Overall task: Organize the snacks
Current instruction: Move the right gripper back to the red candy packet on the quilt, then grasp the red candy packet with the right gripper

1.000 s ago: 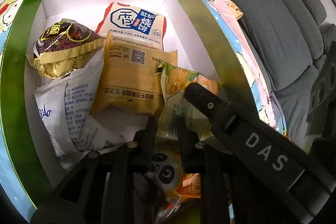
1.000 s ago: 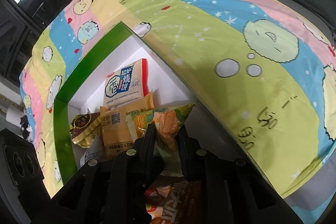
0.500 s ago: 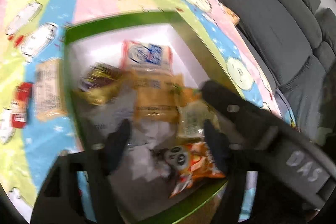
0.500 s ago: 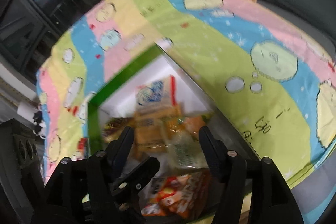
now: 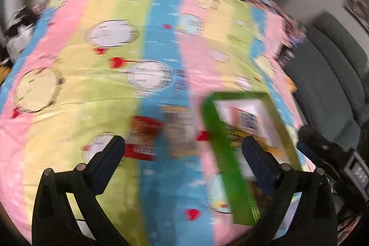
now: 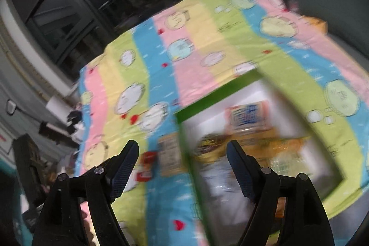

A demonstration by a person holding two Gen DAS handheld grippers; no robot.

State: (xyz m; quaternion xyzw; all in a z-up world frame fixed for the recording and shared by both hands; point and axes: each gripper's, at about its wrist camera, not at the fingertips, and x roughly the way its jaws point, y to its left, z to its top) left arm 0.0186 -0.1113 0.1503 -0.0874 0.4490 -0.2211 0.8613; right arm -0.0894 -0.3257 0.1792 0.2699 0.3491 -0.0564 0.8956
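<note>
Both our claws are spread wide with nothing between the fingers. Our left claw hangs above the pastel striped cartoon-print cloth; the green-walled, white-lined cardboard box sits just ahead, toward its right finger. Two loose packets lie on the cloth straight ahead between the fingers: a red-and-white packet and a tan printed packet, just outside the box's left wall. Our right claw faces the same box, where blurred snack packets lie inside, ahead and to its right.
</note>
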